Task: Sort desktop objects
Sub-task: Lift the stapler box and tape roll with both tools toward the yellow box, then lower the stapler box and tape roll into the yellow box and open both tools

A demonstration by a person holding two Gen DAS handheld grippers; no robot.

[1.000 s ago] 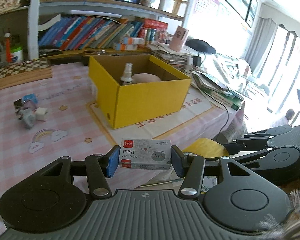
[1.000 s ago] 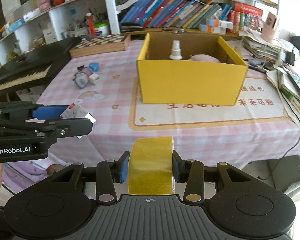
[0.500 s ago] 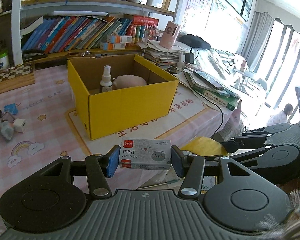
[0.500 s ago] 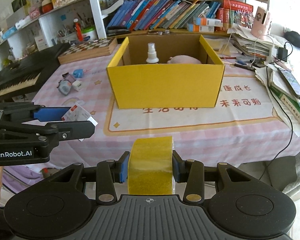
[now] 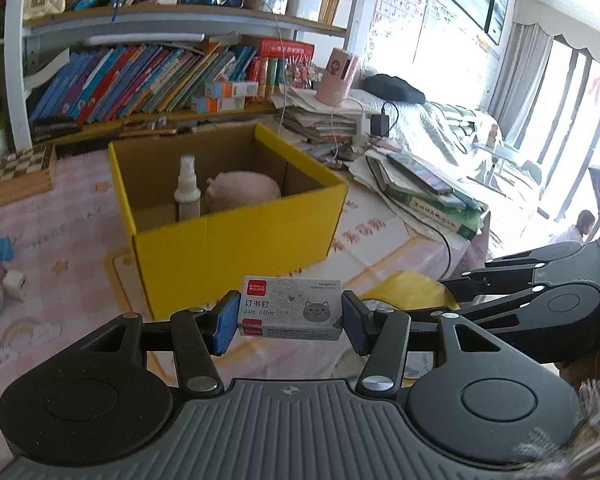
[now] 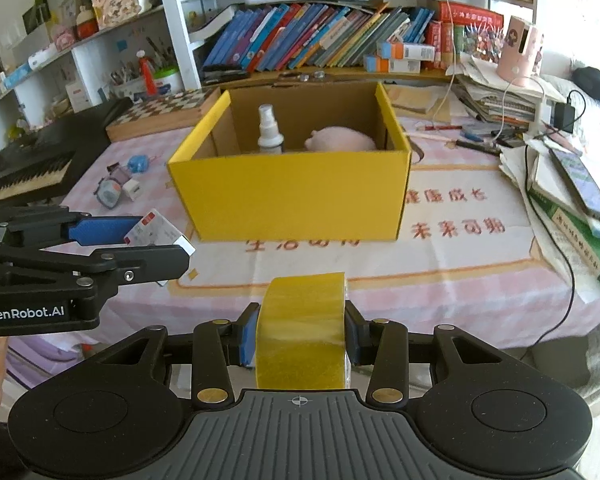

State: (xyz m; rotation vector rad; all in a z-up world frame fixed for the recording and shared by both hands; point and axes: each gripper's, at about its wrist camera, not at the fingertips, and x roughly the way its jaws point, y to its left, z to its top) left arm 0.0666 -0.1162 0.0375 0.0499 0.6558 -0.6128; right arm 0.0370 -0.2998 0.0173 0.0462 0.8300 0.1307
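Note:
My left gripper [image 5: 290, 320] is shut on a small grey staple box [image 5: 292, 306] with a cat picture; the same box [image 6: 154, 232] shows in the right wrist view at the left. My right gripper [image 6: 300, 332] is shut on a yellow roll of tape [image 6: 302, 328], which also shows in the left wrist view as a yellow roll [image 5: 410, 286]. Both hover at the near edge of the table, in front of an open yellow cardboard box [image 6: 292, 196] [image 5: 236, 244]. Inside it stand a small spray bottle [image 6: 270, 130] [image 5: 187, 188] and a pink soft toy [image 6: 342, 140] [image 5: 244, 190].
Several small items [image 6: 118, 184] lie on the pink checked tablecloth [image 6: 440, 280] left of the box. A chessboard [image 6: 164, 112] and a keyboard [image 6: 24, 164] sit at the back left. Stacked books and papers with a cable [image 6: 568, 196] crowd the right. Bookshelves [image 6: 320, 40] stand behind.
Both grippers have moved toward the yellow box with their loads still held; the box now looks larger and more central in both views.

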